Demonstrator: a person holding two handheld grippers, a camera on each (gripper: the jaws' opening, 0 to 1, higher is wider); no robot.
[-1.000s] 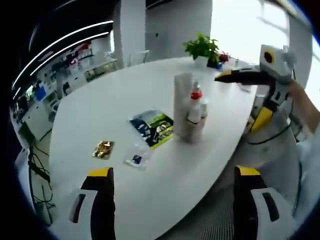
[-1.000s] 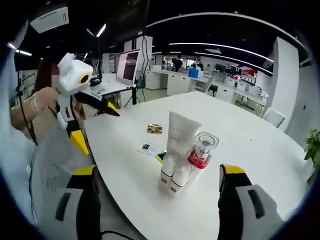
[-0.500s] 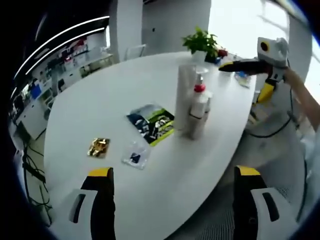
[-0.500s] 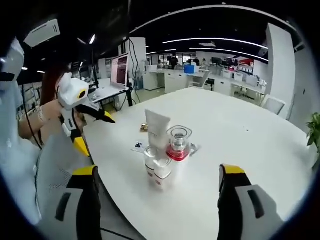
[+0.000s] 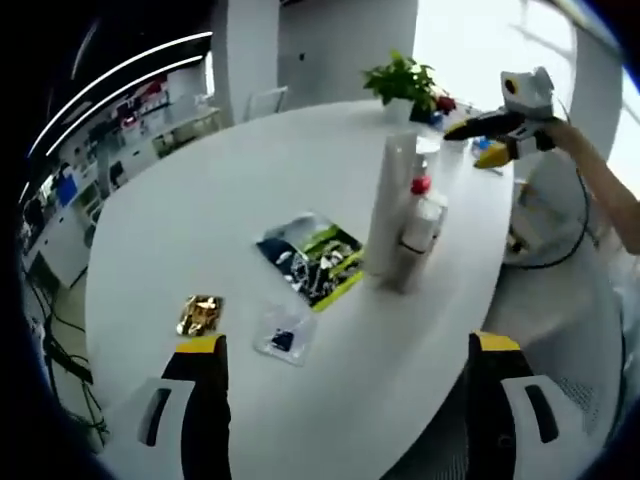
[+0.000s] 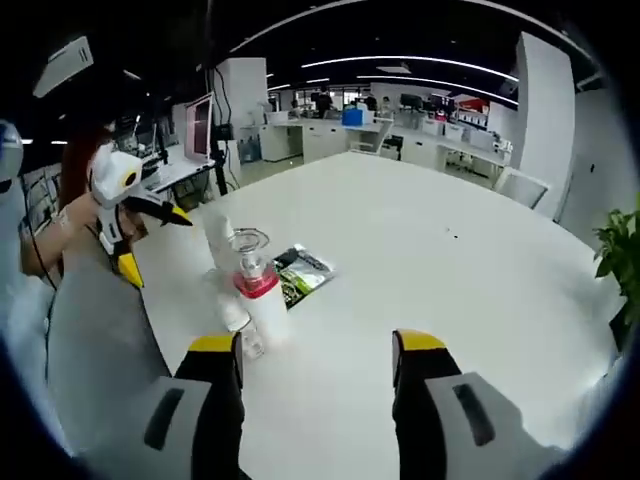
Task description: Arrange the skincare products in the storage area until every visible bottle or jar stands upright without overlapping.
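Across most of both views spreads a big white oval table (image 5: pixel 200 230), largest thing here. Centre right of the left gripper view: skincare cluster standing upright near the table's right edge, a tall white tube (image 5: pixel 388 205), a pump bottle (image 5: pixel 420 222) with red collar touching it on the right, small bottles behind, hard to separate. Same cluster sits left of centre in the right gripper view, clear-capped pump bottle with red collar in front, tube behind, a small bottle (image 6: pixel 240 325) at its base just above the left jaw tip.

Left gripper (image 5: pixel 345 355): jaws wide apart at frame bottom, holding nothing. Right gripper (image 6: pixel 316 345): jaws apart but narrower, nothing between them; it also shows at upper right of the left gripper view, held in a hand, off the table.

Smaller stuff on the table: green-black printed pouch (image 5: pixel 312 258) just left of the cluster, clear sachet (image 5: pixel 284 338) lower centre, gold packet (image 5: pixel 200 313) left of that. Potted plant (image 5: pixel 402 82) at the far table edge, top centre.
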